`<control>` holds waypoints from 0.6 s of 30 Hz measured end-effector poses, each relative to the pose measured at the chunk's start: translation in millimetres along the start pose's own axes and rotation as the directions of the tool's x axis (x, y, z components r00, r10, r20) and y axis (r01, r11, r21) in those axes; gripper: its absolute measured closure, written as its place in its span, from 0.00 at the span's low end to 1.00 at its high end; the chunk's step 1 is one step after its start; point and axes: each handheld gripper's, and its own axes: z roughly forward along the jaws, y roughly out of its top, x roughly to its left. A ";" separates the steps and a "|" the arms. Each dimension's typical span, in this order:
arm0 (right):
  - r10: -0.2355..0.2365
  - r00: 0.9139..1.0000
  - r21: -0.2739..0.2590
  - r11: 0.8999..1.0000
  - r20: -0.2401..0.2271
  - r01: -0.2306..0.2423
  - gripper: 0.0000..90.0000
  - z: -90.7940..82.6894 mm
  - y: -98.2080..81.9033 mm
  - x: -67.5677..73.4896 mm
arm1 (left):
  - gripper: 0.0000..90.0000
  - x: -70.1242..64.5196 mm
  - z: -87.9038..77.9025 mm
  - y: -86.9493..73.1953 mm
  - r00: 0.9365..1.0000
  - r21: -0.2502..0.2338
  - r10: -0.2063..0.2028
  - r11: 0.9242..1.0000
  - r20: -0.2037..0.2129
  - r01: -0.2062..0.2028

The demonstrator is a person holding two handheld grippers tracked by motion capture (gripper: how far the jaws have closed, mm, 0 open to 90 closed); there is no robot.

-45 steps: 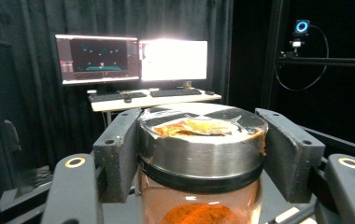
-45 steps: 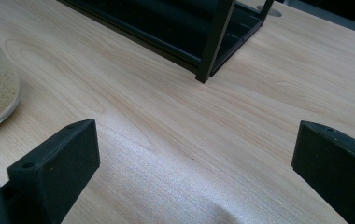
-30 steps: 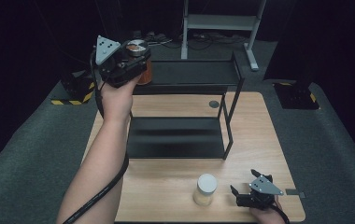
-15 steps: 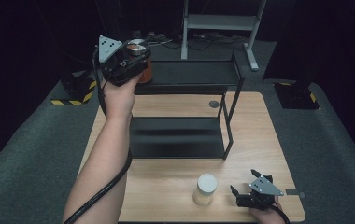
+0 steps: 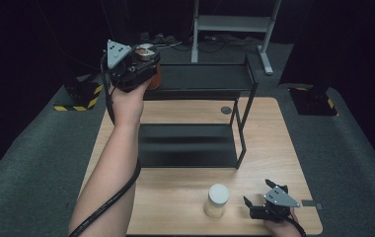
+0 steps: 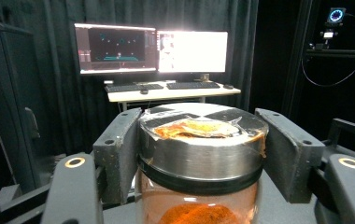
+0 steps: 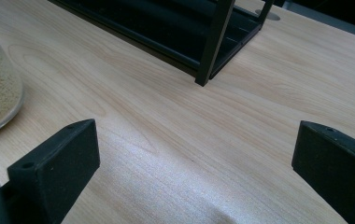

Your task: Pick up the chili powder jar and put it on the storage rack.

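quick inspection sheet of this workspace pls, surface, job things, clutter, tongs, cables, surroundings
surface: wooden table, bare wood between the things on it.
job's things: jar of orange powder with a metal lid, held up at the top tier of the black shelf rack.
clutter: white-lidded jar of pale grains on the near table.
tongs: left tongs shut on the jar's lid; right tongs open, low over the table.
cables: black cable under the left forearm.
surroundings: dark curtains, desk with two lit monitors, grey carpet.
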 end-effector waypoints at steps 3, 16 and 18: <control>-0.001 1.000 0.001 1.000 -0.001 0.001 0.00 0.1 0.2 -0.1 | 0.38 -0.5 -0.2 -2.1 1.000 -0.007 0.001 1.000 0.000 -0.001; -0.004 1.000 0.002 1.000 0.002 0.004 0.00 0.1 0.4 0.5 | 0.37 2.4 -2.6 -2.5 1.000 -0.009 -0.006 1.000 0.009 0.007; -0.005 1.000 0.004 1.000 0.001 0.005 0.00 0.2 0.6 0.4 | 0.33 2.9 -2.6 -1.7 1.000 -0.006 -0.010 1.000 0.012 0.010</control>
